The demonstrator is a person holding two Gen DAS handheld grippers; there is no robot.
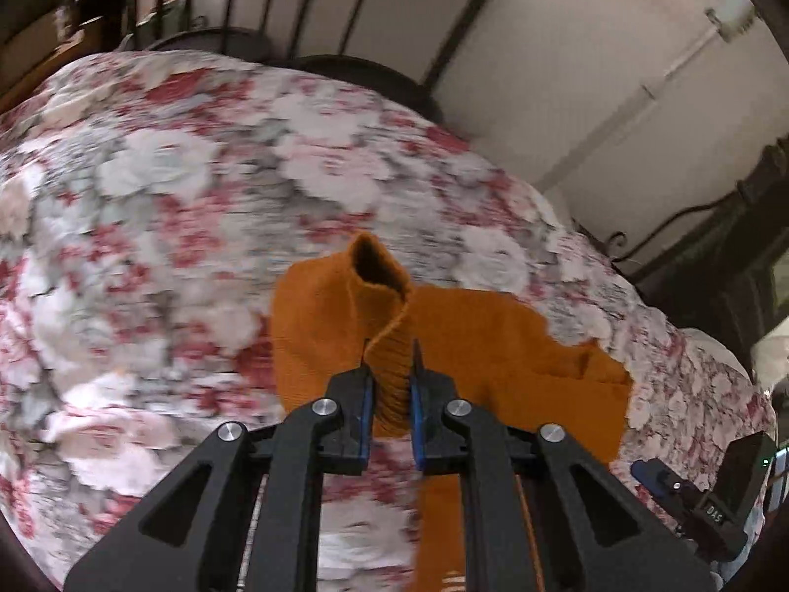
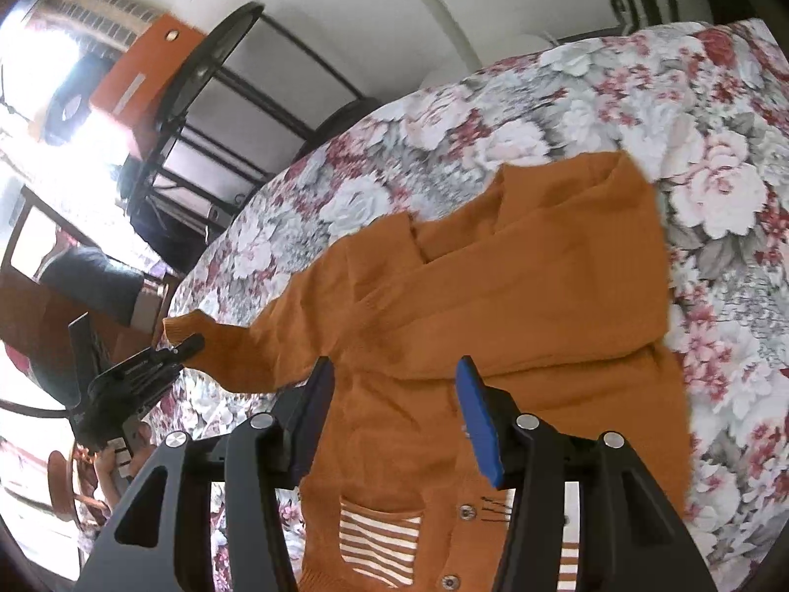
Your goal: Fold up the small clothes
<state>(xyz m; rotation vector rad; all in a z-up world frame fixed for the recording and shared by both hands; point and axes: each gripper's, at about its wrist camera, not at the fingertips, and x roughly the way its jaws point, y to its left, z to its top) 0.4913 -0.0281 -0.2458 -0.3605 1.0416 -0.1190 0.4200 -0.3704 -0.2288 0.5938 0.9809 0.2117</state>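
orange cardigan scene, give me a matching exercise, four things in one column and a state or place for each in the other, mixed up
Things:
1. left gripper
2. right gripper
3. striped pocket
4. floral bedspread

States or places:
A. fingers spread apart above the orange cardigan, gripping nothing
B. lies under the cardigan
C. fingers closed on the ribbed sleeve cuff
D. on the cardigan's front, beside the buttons

Pairs: 1-C, 2-A, 3-D, 4-B
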